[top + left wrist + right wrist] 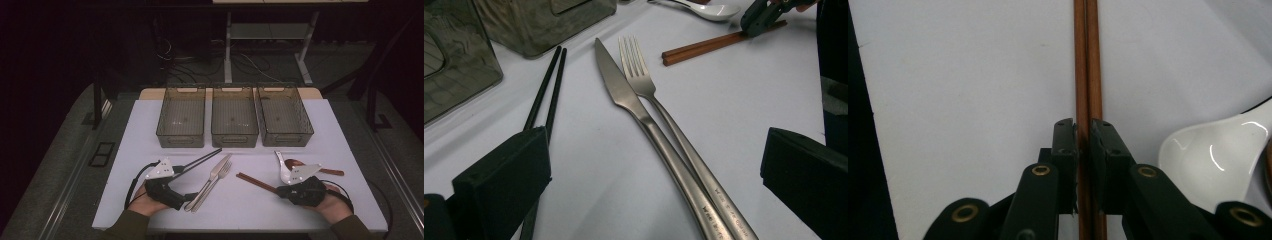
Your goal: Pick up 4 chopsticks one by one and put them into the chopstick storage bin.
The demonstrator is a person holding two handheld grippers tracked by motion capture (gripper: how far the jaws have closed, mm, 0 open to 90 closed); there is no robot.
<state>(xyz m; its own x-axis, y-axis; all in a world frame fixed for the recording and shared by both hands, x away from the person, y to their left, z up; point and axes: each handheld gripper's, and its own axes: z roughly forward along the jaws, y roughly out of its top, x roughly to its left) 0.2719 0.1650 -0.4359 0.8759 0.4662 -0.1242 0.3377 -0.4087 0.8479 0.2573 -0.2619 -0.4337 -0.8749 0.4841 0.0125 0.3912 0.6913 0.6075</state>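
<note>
My right gripper is shut on a pair of brown chopsticks that lie flat on the white table; both pads press their sides. A white spoon lies just beside it. My left gripper rests open at the front left, jaws wide apart. A steel knife and fork lie side by side between and ahead of those jaws. Black chopsticks run past its left jaw.
Three clear grey bins stand in a row at the back of the table. A brown wooden spoon lies at the right behind the white one. The brown chopsticks and the other gripper's jaws show far off in the left gripper view.
</note>
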